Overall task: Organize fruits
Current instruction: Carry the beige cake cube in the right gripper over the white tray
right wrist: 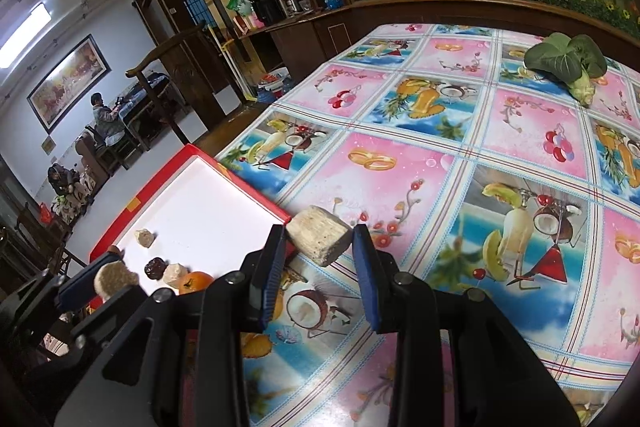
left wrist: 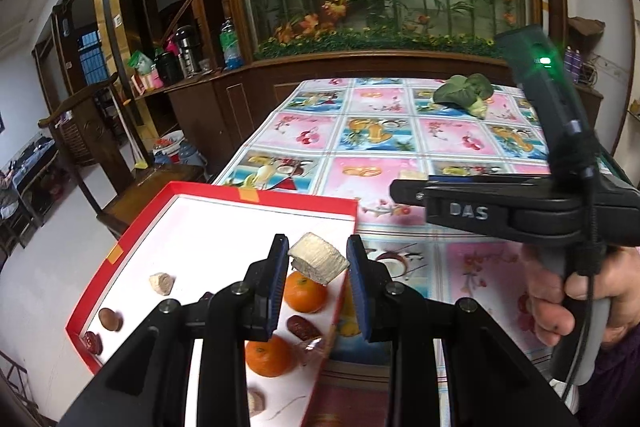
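My left gripper [left wrist: 318, 269] is shut on a pale beige chunk [left wrist: 316, 255], held above the near right part of a red box [left wrist: 260, 195] with a white floor. Under it in the box lie two oranges [left wrist: 305, 294], dark dates [left wrist: 303, 327] and a small beige piece [left wrist: 161, 283]. My right gripper [right wrist: 320, 247] is shut on a second beige chunk [right wrist: 320, 239] over the tablecloth, just right of the red box [right wrist: 240, 179]. In the right wrist view the left gripper [right wrist: 106, 285] shows low at the left with its chunk [right wrist: 114, 278]. A hand [left wrist: 560, 303] holds the right gripper [left wrist: 404, 187].
A fruit-print tablecloth [right wrist: 460, 167] covers the table. A leafy green vegetable [right wrist: 564, 61] lies at its far right. The box sits at the table's left edge, with a wooden chair [left wrist: 92, 131] beyond it. A wooden counter with bottles [left wrist: 192, 67] stands behind; people sit far off.
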